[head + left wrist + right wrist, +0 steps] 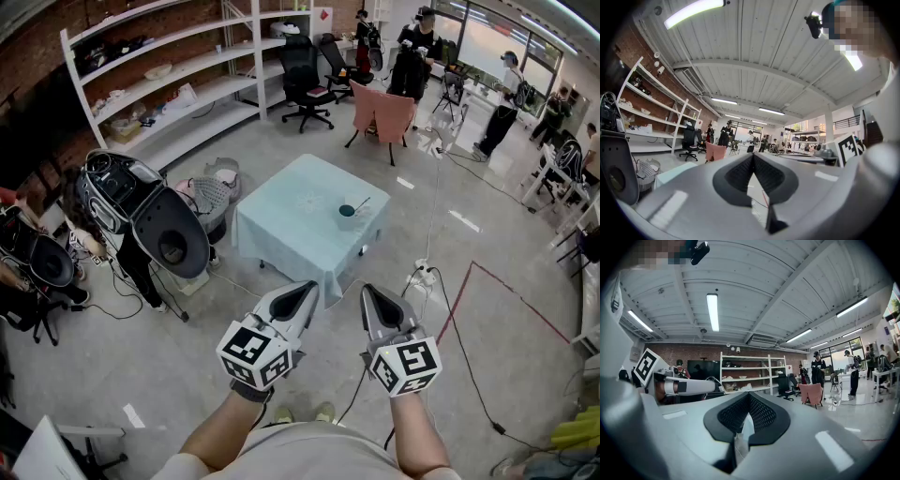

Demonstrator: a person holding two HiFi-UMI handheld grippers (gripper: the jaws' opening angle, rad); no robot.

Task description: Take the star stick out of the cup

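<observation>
- Your left gripper (305, 292) is held at waist height above the floor. In the left gripper view its jaws (753, 155) are clenched tip to tip with nothing between them.
- The table (291, 220) with the pale teal cloth stands well apart from both grippers, toward 12 o'clock from you.
- The cup (347, 217) sits upright near the 3 o'clock edge of the tabletop, at about 1 o'clock from your left jaw tips.
- The star stick (359, 204) stands in the cup and leans out toward 2 o'clock; neither gripper touches it.
- Your right gripper (372, 298) is level with the left one, with the cup at about 11 o'clock from its tips. In the right gripper view its jaws (749, 394) are also closed and hold nothing.
</observation>
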